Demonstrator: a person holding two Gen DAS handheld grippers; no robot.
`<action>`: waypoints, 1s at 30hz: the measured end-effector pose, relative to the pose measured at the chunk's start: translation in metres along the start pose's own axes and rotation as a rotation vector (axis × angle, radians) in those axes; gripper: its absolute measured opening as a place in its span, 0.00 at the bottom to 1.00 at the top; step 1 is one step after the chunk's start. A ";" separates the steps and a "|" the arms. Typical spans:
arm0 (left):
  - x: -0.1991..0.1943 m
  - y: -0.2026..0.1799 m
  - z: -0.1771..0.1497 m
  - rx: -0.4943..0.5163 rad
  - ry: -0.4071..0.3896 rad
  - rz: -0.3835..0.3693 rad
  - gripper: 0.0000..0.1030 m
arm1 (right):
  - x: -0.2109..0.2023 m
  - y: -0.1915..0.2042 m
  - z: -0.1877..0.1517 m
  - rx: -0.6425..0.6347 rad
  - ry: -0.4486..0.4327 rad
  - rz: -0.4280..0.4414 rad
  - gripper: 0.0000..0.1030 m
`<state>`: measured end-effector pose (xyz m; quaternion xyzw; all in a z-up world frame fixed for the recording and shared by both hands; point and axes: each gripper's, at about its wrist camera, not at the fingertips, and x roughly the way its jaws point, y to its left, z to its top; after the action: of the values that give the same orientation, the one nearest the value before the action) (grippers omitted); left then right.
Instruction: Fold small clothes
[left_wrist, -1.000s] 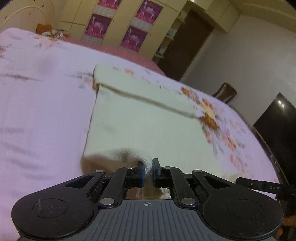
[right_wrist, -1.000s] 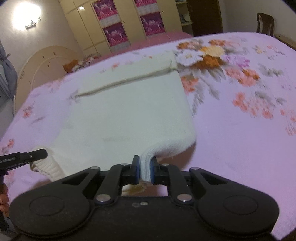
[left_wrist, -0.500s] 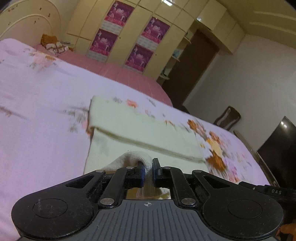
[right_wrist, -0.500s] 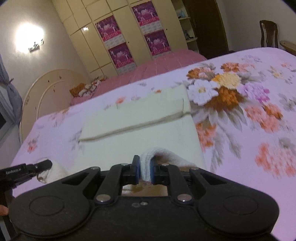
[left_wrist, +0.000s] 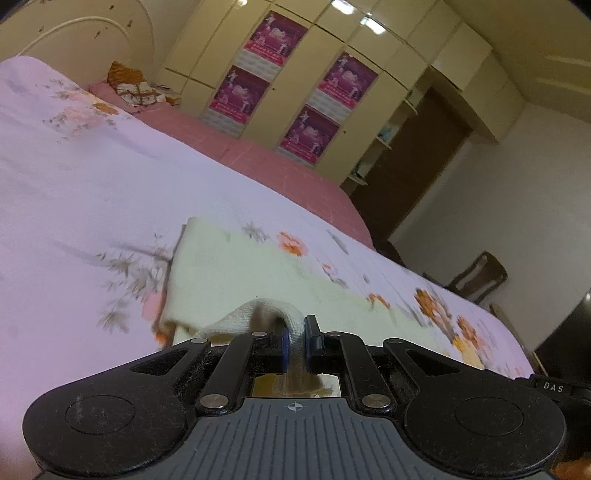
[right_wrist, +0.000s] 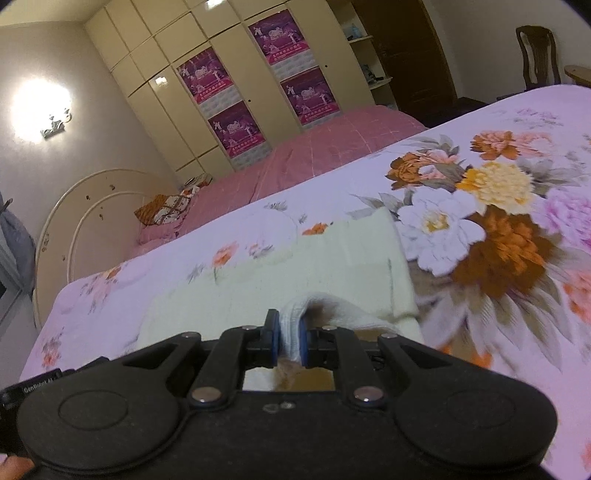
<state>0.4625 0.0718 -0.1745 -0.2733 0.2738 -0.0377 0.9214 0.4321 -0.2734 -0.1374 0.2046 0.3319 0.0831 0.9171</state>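
Left gripper (left_wrist: 294, 341) and right gripper (right_wrist: 287, 341) each pinch a near corner of the cream knit garment (left_wrist: 236, 273), which lies on the floral bedsheet (left_wrist: 74, 192) toward its far edge. Light and floppy, I'd judge; corner grips suit it, since the middle sags.

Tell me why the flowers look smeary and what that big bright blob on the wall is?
Right wrist view: the flowered bedsheet smears toward the lower right from motion blur; the bright blob is a wall lamp glaring. Left wrist view: the sheet's flowers blur too, and fisheye bends the wardrobe. Both grippers look sharp, pinching the cream cloth.
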 end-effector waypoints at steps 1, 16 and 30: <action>0.008 0.002 0.004 -0.010 -0.005 0.006 0.08 | 0.006 -0.002 0.004 0.013 -0.003 0.003 0.10; 0.109 0.010 0.040 0.015 0.016 0.116 0.08 | 0.103 -0.043 0.048 0.128 0.073 -0.042 0.10; 0.118 0.000 0.054 0.121 0.047 0.154 0.83 | 0.128 -0.044 0.072 0.028 0.073 -0.106 0.64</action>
<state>0.5910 0.0718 -0.1935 -0.1945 0.3128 0.0104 0.9296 0.5771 -0.2991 -0.1801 0.1966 0.3765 0.0371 0.9045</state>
